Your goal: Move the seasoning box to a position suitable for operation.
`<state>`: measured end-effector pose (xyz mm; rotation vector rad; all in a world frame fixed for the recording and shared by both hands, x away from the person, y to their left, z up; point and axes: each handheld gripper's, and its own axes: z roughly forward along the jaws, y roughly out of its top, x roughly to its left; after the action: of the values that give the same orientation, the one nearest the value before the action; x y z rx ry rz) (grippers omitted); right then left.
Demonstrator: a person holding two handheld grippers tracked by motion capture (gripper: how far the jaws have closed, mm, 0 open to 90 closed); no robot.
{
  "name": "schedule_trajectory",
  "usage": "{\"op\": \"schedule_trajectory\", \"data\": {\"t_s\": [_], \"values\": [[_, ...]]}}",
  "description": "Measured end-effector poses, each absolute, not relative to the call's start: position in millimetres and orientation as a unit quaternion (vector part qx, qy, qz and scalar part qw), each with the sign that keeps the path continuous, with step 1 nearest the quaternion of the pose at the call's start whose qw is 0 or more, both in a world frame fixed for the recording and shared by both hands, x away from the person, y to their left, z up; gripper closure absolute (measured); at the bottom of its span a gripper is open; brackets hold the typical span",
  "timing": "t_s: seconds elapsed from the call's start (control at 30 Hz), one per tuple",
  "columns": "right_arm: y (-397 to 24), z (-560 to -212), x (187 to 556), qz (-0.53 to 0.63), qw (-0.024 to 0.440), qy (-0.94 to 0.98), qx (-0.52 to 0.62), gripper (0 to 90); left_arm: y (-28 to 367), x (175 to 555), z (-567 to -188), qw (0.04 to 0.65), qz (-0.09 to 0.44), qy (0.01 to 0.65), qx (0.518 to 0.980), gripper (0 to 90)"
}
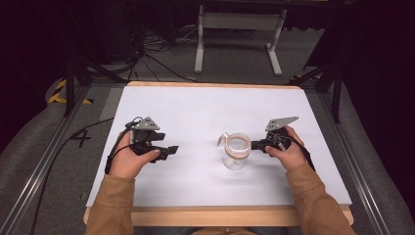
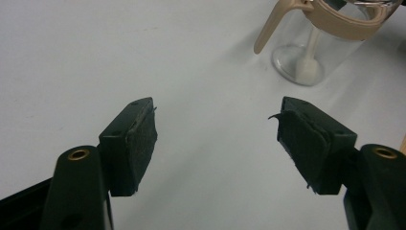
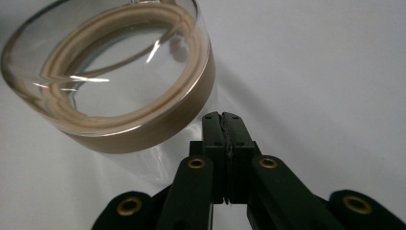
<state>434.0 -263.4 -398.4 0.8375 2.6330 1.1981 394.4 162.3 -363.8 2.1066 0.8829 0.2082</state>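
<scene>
A white-topped counter [image 1: 195, 107] with a pale wooden edge carries a clear glass jar with a tan band round its rim and a tan handle [image 1: 235, 152], standing upright right of centre. The right gripper [image 1: 256, 145] sits just beside the jar's rim, its fingers [image 3: 224, 125] pressed together on nothing. The left gripper [image 1: 172, 150], well apart at the left, has its fingers [image 2: 139, 143] spread wide, empty.
</scene>
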Motion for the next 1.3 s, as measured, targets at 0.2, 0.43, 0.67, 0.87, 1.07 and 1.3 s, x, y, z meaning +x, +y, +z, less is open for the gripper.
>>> {"op": "schedule_trajectory", "data": {"t_s": [0.2,0.43,0.67,0.87,1.07,1.3], "values": [[-262.9,-401.0,434.2,0.392,0.060,0.875,0.279,90.0,160.7,395.3,-364.9,0.412,0.078,0.349,0.838,29.8],[-261.3,-403.2,432.5,0.385,0.053,0.878,0.280,90.0,159.7,398.5,-366.1,0.408,0.076,0.343,0.843,29.7],[-256.1,-402.1,422.9,0.369,0.042,0.891,0.262,90.0,154.0,402.9,-366.6,0.411,0.073,0.341,0.843,29.7],[-250.3,-400.8,410.4,0.358,0.039,0.899,0.247,90.0,143.5,409.6,-366.3,0.416,0.065,0.334,0.843,29.7],[-240.3,-400.4,397.2,0.353,0.035,0.907,0.226,90.0,132.9,416.0,-367.6,0.414,0.060,0.322,0.849,29.7],[-228.6,-401.8,387.1,0.354,0.031,0.911,0.208,90.0,125.9,422.1,-371.1,0.423,0.032,0.310,0.851,38.5]]}}
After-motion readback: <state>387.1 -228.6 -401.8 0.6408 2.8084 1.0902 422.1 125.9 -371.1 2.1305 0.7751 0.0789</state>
